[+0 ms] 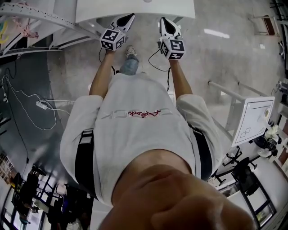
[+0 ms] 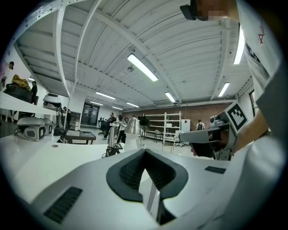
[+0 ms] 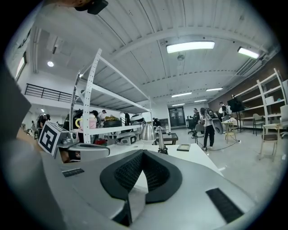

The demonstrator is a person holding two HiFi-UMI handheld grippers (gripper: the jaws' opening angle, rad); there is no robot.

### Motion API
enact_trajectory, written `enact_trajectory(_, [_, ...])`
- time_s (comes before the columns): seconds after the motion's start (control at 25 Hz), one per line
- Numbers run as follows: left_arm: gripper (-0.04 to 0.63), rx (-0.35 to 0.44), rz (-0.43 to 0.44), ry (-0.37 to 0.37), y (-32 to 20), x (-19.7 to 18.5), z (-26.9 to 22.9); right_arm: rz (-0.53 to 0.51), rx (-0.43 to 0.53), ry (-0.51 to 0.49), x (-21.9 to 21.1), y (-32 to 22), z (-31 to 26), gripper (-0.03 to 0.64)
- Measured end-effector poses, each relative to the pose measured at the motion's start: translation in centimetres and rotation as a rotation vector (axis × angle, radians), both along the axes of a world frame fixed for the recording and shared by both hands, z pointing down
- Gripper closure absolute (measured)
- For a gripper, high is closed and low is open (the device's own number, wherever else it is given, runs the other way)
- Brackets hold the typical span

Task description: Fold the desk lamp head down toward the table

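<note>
Head view: we have both arms stretched forward, the left hand-held gripper (image 1: 127, 19) and the right hand-held gripper (image 1: 164, 25) side by side over the near edge of the white worktop (image 1: 103, 10). The desk lamp does not show from up here.

Left gripper view: jaws clenched, dark pads meeting, nothing between them. The desk lamp (image 2: 111, 140) stands on the worktop well beyond the tips. Its silvery cone-shaped lamp head (image 2: 133, 127) sits just right of the lamp's post, mouth facing down.

Right gripper view: jaws also pressed together on nothing. From this side the lamp head (image 3: 147, 132) shows just left of the post. The lamp is well apart from this gripper too.

Judgement on the step: neither gripper touches the lamp. The lamp is small and far off in both views. We cannot tell whether its head is already tipped down toward the worktop or stands raised. So the scene fits two stages:
- grippers on the way to a lamp whose head is to be lowered
- grippers drawn back from a lamp already folded

Any contact with the lamp head would call for closing that gap. The jaws would also have to part before gripping. A push on the cone could be done with them clenched.
</note>
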State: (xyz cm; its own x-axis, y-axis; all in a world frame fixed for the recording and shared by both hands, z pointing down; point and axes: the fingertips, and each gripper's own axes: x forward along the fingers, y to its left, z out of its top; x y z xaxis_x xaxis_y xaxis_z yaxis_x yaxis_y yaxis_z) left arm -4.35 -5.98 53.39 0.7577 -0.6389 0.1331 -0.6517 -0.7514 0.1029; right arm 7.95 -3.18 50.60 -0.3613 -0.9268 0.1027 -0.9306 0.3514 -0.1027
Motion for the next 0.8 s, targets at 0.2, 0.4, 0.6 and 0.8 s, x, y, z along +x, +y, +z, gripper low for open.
enact_trajectory(0.2, [0.569, 0.018, -0.006, -0.002, 2.1, -0.2, -0.4, -0.010, 0.014, 0.002, -0.4, 2.2, -0.1, 0.609])
enact_trajectory(0.4, [0.569, 0.032, -0.006, 0.002, 2.7, 0.2, -1.1, -0.018, 0.028, 0.013, -0.3, 3.1, -0.7, 0.610])
enact_trajectory(0.6, [0.569, 0.043, -0.001, -0.004, 2.9, 0.8, -1.5, -0.019, 0.040, 0.023, 0.0, 3.2, -1.4, 0.611])
enact_trajectory(0.8, [0.569, 0.042, 0.008, -0.019, 3.0, 0.9, -1.2, -0.022, 0.043, 0.029, 0.2, 3.2, -1.5, 0.611])
